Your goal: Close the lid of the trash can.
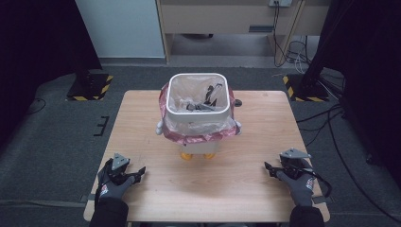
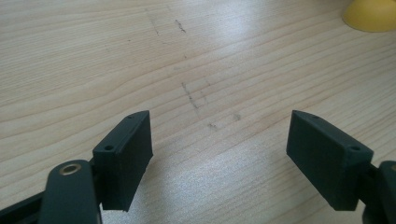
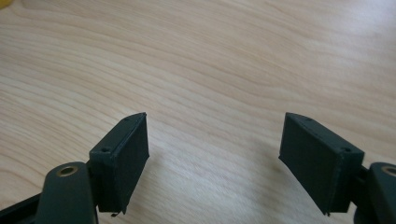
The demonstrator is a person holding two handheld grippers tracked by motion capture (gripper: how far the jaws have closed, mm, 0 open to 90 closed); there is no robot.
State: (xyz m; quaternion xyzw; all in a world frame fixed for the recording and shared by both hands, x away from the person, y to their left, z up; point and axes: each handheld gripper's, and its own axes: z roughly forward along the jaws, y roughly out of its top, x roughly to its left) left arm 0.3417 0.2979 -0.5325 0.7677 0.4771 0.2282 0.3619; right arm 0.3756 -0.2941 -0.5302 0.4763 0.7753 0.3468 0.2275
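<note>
Left hand-held gripper: left hand-held gripper sits low over the near left corner of the desk, jaws spread wide, nothing between them; bare wood grain with faint pencil marks lies ahead of its pads.
Right hand-held gripper: right hand-held gripper sits at the near right of the desk, jaws likewise released and wide, empty; plain wood under its pads.
Bin: small white waste bin stands upright at the middle of the desk, toward the far edge, well apart from both grippers and roughly midway between them.
Liner: clear-and-pink bag lines the bin, its mouth folded out over the rim and bunched pink below it; dark scraps lie inside.
Feet: yellow feet show under the bin; one yellow edge appears at the top right of the left gripper view.
Step in hand, judged: approach to the bin from both sides.
Advice: bring both grippers in level and symmetrical; aim the pads at the folded pink cuff, not the hard rim.
Risk: a one-sided pull probably tips the light bin; loose film may slip from a shallow pinch.
</note>
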